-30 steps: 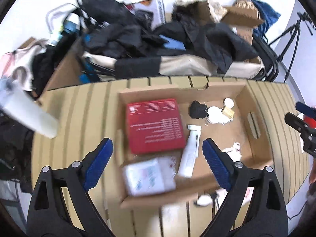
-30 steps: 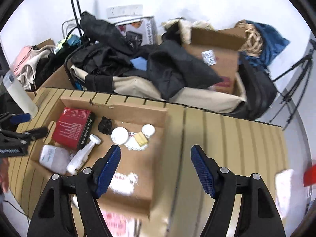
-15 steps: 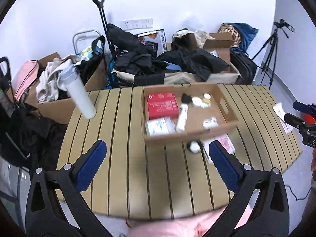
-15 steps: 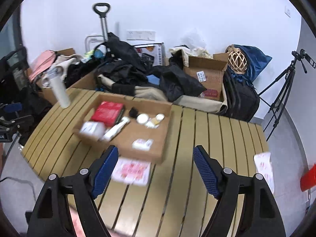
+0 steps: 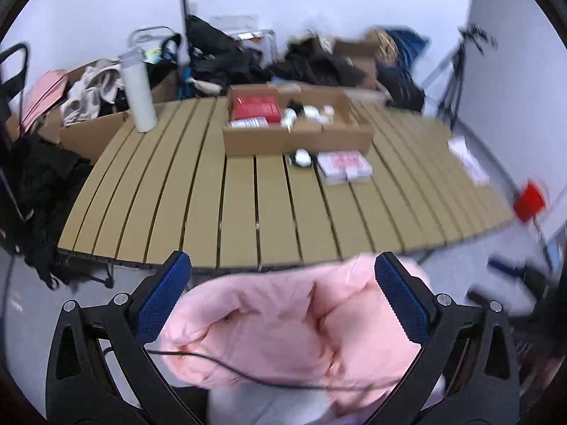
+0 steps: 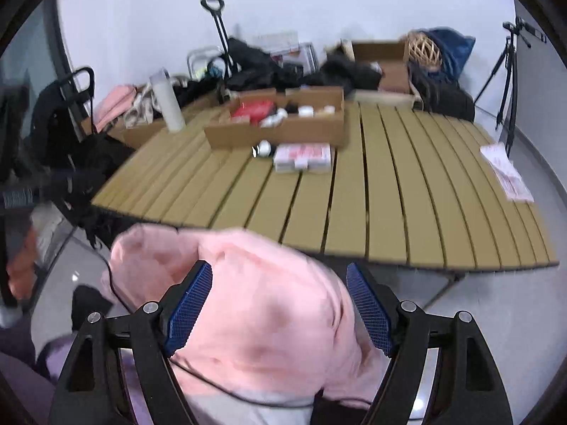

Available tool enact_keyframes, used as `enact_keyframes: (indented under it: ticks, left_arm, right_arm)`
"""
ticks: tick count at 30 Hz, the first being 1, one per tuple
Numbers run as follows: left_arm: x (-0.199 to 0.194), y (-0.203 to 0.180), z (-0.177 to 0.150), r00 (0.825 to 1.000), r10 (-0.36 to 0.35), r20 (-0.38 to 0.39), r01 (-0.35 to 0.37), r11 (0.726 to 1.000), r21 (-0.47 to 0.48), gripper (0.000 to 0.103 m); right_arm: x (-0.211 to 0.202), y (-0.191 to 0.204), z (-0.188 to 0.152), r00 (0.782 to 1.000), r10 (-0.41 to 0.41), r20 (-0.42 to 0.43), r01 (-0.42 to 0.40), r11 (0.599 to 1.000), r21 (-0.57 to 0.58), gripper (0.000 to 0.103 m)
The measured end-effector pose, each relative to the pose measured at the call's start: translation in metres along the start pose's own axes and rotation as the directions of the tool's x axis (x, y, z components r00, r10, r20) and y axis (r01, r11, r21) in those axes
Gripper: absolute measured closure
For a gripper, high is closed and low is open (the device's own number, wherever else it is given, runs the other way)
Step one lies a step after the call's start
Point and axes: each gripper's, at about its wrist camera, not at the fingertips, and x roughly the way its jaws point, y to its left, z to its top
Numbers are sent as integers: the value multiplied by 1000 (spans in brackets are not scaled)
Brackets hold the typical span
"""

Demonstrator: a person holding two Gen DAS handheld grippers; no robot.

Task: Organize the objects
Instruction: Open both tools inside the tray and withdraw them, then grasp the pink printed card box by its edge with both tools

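Both hand-held grippers, the left [image 5: 281, 299] and the right [image 6: 280, 306], have pulled back from the cardboard box [image 5: 296, 134] to the bench [image 5: 248, 205] edge, jaws apart and empty, suggesting sorting is pausing or done.

The bench [image 5: 248, 191] was tan, striped by dark gaps between its slats, and the cardboard box [image 5: 294, 138] on it was plain brown with a red carton [image 5: 257, 106] inside. A white bottle [image 5: 139, 92] stood near the pink padded garment [image 6: 262, 304], and the gripper pads [image 6: 189, 306] were blue with a fine grid.
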Motion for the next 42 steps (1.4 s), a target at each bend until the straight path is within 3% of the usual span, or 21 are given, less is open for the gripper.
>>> enact_keyframes:
  ticks: [2, 7, 13, 17, 23, 30, 37, 40, 42]
  left_arm:
    - [0, 0, -1, 999, -32, 7, 32, 999, -23, 0]
    - [15, -5, -10, 1000, 0, -22, 0, 1000, -7, 0]
    - [49, -10, -23, 998, -11, -68, 11, 1000, -10, 0]
    - [75, -14, -15, 996, -21, -87, 19, 999, -30, 0]
    - [123, -30, 21, 997, -26, -67, 25, 1000, -18, 0]
    - [210, -53, 62, 989, -62, -136, 57, 998, -36, 2]
    - [283, -58, 82, 965, -138, -223, 116, 987, -108, 44]
    - [301, -60, 83, 954, -165, -252, 137, 982, -127, 48]
    - [301, -61, 82, 958, -170, -230, 140, 980, -139, 48]
  right_arm:
    - [-3, 4, 0, 998, -52, 20, 53, 998, -33, 21]
    - [-6, 1, 5, 996, -53, 71, 52, 999, 6, 21]
    - [27, -6, -7, 1000, -21, -21, 21, 999, 29, 21]
    - [51, -17, -2, 998, 6, -55, -4, 999, 44, 21]
    - [84, -46, 46, 999, 22, -29, -19, 997, 73, 22]
    - [163, -77, 118, 997, 50, -53, -44, 994, 102, 38]
    - [242, -93, 157, 991, 77, -106, -65, 992, 109, 54]
    - [264, -98, 163, 988, 91, -124, -77, 991, 111, 59]
    - [277, -102, 164, 985, 104, -138, -87, 989, 121, 60]
